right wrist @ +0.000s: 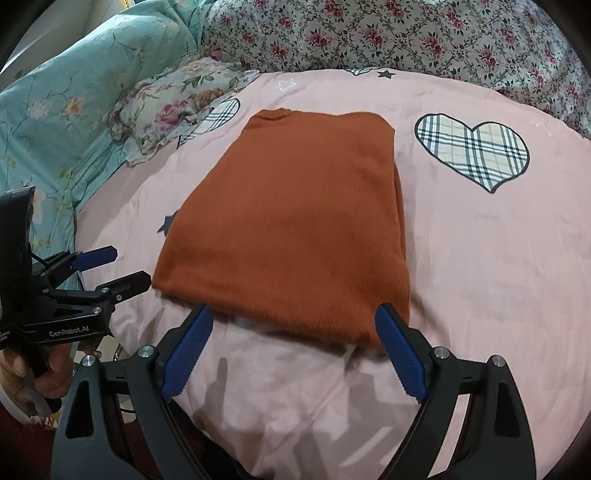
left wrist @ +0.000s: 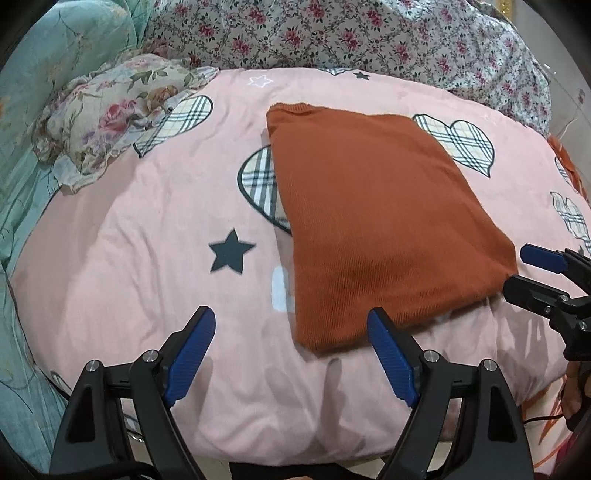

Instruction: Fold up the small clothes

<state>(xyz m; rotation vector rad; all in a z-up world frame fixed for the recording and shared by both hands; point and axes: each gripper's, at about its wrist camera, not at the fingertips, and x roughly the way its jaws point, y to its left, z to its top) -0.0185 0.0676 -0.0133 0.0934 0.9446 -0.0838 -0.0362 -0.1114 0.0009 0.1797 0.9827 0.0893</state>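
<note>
A rust-orange ribbed garment [left wrist: 376, 221] [right wrist: 295, 221] lies folded into a flat rectangle on a pink quilt [left wrist: 147, 288] [right wrist: 480, 277] printed with plaid hearts and dark stars. My left gripper [left wrist: 291, 314] [right wrist: 131, 265] hovers open at the garment's near left corner, its right pad just over the hem, and nothing is pinched. At the near hem my right gripper [right wrist: 294, 311] [left wrist: 517, 269] is open too, with its blue pads straddling the edge and no cloth between them. A hand holds the left gripper's handle at the lower left of the right wrist view.
A frilled floral pillow [left wrist: 110, 114] [right wrist: 177, 107] lies at the quilt's far left. Teal flowered bedding [left wrist: 44, 74] [right wrist: 55, 110] fills the left side, and a rose-print cover [left wrist: 369, 33] [right wrist: 406, 37] is heaped behind. The quilt's near edge drops off below the grippers.
</note>
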